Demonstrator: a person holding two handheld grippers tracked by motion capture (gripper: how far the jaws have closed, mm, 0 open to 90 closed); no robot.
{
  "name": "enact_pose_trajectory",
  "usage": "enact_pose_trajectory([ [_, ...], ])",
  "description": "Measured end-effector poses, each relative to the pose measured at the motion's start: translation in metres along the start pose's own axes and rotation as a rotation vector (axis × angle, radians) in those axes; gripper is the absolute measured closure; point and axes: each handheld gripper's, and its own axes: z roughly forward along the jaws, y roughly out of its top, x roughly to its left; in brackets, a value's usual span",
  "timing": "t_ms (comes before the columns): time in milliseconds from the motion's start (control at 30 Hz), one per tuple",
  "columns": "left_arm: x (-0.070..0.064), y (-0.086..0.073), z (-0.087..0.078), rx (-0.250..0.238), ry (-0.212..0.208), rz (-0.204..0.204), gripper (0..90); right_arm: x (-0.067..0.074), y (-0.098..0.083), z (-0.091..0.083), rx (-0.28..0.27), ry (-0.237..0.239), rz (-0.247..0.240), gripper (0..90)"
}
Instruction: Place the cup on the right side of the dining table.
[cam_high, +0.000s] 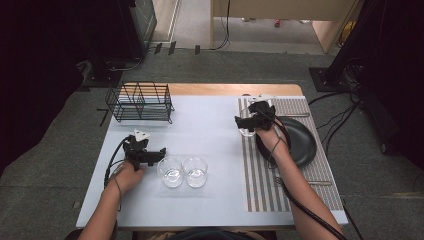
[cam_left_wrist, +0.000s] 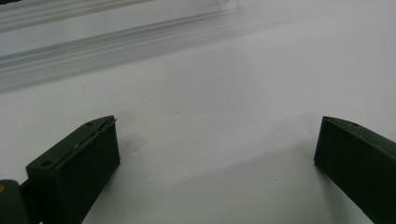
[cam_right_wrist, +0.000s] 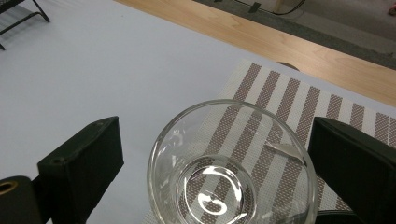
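A small clear round glass tumbler (cam_right_wrist: 233, 172) stands upright and empty at the left edge of a brown-and-white striped woven placemat (cam_right_wrist: 299, 102), just beside a black plate (cam_high: 300, 142). Two more clear glass tumblers (cam_high: 171, 171) of the same kind stand upright, side by side and touching, on the white table top (cam_high: 210, 125) nearer the person

Left claw (cam_high: 159, 154) and right claw (cam_high: 242, 121) both gape wide.
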Motion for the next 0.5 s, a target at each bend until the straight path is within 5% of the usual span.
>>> enact_pose_trajectory([
  [500, 0.0, 0.0, 0.0, 0.0, 0.0, 0.0, 0.0, 0.0026, 0.0041, -0.0098, -0.011, -0.002, -0.023, 3.8],
])
